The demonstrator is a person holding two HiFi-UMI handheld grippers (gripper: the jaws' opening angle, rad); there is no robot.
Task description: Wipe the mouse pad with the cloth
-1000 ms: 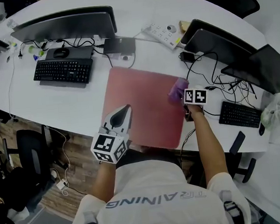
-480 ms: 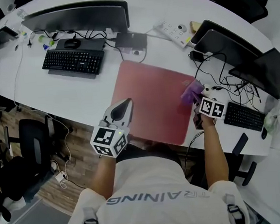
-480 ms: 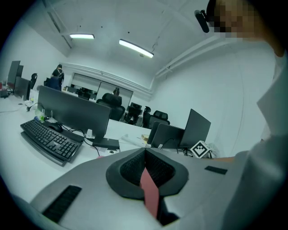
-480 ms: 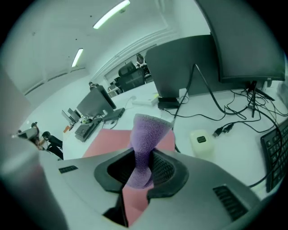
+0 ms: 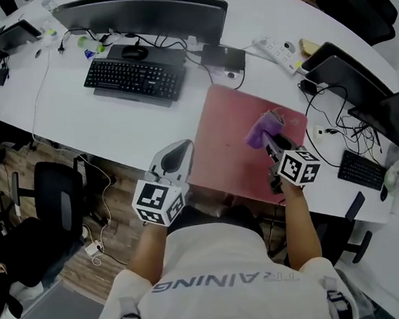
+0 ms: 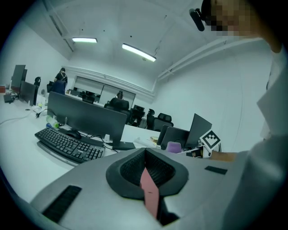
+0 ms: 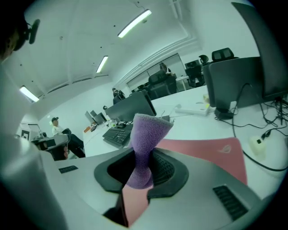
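Observation:
A large pink mouse pad (image 5: pixel 235 135) lies on the white desk (image 5: pixel 106 122) in front of me. My right gripper (image 5: pixel 272 142) is shut on a purple cloth (image 5: pixel 261 130), which sticks up from the jaws over the pad's right part; in the right gripper view the purple cloth (image 7: pixel 146 141) rises twisted from between the jaws, with the mouse pad (image 7: pixel 211 155) beyond. My left gripper (image 5: pixel 174 159) rests at the pad's near left edge, jaws together with nothing held. In the left gripper view the left gripper (image 6: pixel 145 168) shows closed jaws, with the cloth (image 6: pixel 173 146) far off.
A black keyboard (image 5: pixel 133 77), a mouse (image 5: pixel 134 52) and a wide monitor (image 5: pixel 142 16) stand at the back left. A power strip (image 5: pixel 284 51), laptops (image 5: pixel 338 74) and tangled cables (image 5: pixel 328 120) crowd the right. A second keyboard (image 5: pixel 362 170) lies right. An office chair (image 5: pixel 54 199) stands below the desk's edge.
My right gripper has pulled the cloth toward me across the pad's right side. My head view has shifted, so the desk sits further right. The left gripper stays at the pad's near edge.

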